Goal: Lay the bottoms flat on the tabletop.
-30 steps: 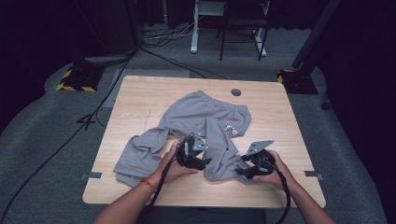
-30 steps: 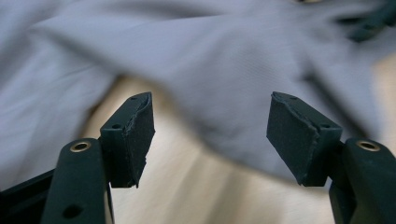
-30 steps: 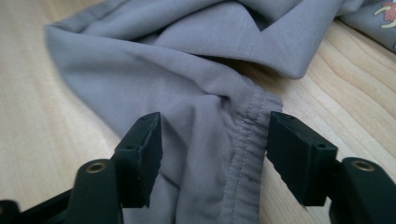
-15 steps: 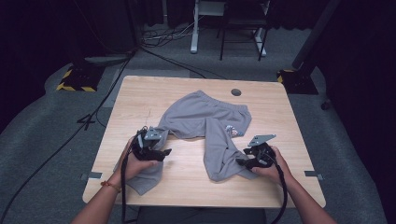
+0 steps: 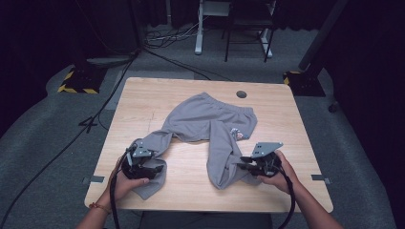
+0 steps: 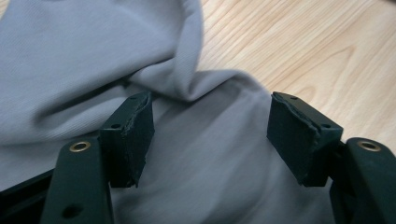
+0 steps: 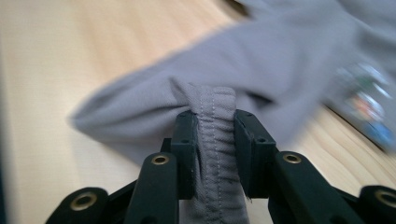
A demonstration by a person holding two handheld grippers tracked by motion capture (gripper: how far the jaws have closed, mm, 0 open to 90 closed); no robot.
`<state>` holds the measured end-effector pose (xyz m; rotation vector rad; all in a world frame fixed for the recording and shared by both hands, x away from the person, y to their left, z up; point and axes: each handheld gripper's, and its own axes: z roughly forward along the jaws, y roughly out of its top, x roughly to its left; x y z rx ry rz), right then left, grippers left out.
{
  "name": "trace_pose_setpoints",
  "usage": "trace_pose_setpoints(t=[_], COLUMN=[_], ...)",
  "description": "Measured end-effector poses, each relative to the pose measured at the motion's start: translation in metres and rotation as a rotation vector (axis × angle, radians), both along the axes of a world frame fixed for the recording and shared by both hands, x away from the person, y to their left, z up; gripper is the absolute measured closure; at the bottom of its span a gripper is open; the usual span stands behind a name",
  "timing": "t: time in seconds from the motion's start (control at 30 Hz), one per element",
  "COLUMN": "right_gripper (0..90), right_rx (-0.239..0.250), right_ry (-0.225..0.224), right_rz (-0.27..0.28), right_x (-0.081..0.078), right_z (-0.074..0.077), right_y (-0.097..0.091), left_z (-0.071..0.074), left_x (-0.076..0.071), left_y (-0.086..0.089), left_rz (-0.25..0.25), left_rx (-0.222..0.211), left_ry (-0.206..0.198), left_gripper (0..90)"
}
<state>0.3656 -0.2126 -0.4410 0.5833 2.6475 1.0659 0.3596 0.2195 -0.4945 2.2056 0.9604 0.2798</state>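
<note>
Right gripper (image 7: 211, 154) has just closed on the shorts' (image 5: 205, 119) hem; left gripper (image 6: 210, 135) open above cloth — we're probably mid-spread.

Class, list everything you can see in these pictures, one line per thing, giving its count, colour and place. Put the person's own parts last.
Trousers: one pair, grey, spread across the middle of the table, legs towards the person.
Table: one, light wood, centre of the high view.
Desk frame: one, white, on the floor beyond the table.
Cables: several, dark, on the grey floor.
Left hand-held gripper: one, black, open over the left trouser leg.
Right hand-held gripper: one, black, jaws just closing, shut on the right leg's hem.
Hands: two, at the near edge.
</note>
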Motion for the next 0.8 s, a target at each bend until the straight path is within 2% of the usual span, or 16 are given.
trace_pose_setpoints(t=[0.07, 0.13, 0.23, 0.3, 0.33, 0.37, 0.4, 0.47, 0.53, 0.6, 0.67, 0.7, 0.73, 0.77, 0.8], right_gripper=[71.0, 70.7, 69.2, 61.8, 54.3, 50.6, 47.3, 41.5, 40.2, 41.3, 40.9, 41.4, 42.8, 44.8, 45.3], right_rx=[-0.006, -0.04, -0.063, -0.083, -0.089, -0.099, -0.095, -0.059, -0.024, 0.022, -0.014, -0.025, -0.046, -0.063, -0.046], right_ry=[-0.004, -0.016, 0.017, 0.039, 0.059, 0.069, 0.077, 0.081, 0.053, 0.021, -0.035, -0.047, -0.066, -0.081, -0.053], right_rz=[0.079, 0.15, 0.238, 0.281, 0.309, 0.32, 0.333, 0.337, 0.282, 0.188, -0.003, -0.08, -0.131, -0.211, -0.264], right_x=[-0.016, -0.03, -0.047, -0.054, -0.057, -0.059, -0.059, -0.056, -0.044, -0.023, 0.012, 0.03, 0.043, 0.064, 0.079], right_z=[0.006, 0.007, 0.003, -0.002, -0.003, -0.004, -0.003, 0.003, 0.011, 0.017, 0.016, 0.012, 0.009, 0.001, -0.006], right_y=[0.013, 0.028, 0.047, 0.055, 0.059, 0.061, 0.062, 0.057, 0.045, 0.028, 0.013, 0.008, 0.005, 0.0, -0.004], left_z=[0.001, 0.005, 0.014, 0.02, 0.021, 0.023, 0.023, 0.023, 0.022, 0.02, 0.017, 0.016, 0.013, 0.011, 0.008], left_x=[-0.003, -0.006, -0.011, -0.014, -0.015, -0.016, -0.016, -0.018, -0.018, -0.02, -0.019, -0.018, -0.017, -0.016, -0.016], left_y=[-0.009, -0.019, -0.041, -0.059, -0.067, -0.08, -0.088, -0.115, -0.134, -0.157, -0.173, -0.179, -0.186, -0.191, -0.195], left_rz=[-0.011, -0.038, -0.092, -0.143, -0.156, -0.185, -0.207, -0.254, -0.296, -0.331, -0.354, -0.362, -0.375, -0.377, -0.384], left_rx=[0.014, 0.021, 0.003, -0.029, -0.035, -0.039, -0.046, -0.025, -0.027, -0.018, -0.01, -0.005, 0.004, 0.009, 0.007], left_ry=[-0.01, -0.022, -0.04, -0.039, -0.04, -0.039, -0.038, -0.041, -0.041, -0.05, -0.053, -0.047, -0.043, -0.037, -0.033], left_gripper=[31.5, 30.8, 30.8, 30.9, 31.0, 30.9, 30.9, 30.7, 30.3, 30.5, 30.9, 31.2, 31.4, 32.6, 33.1])
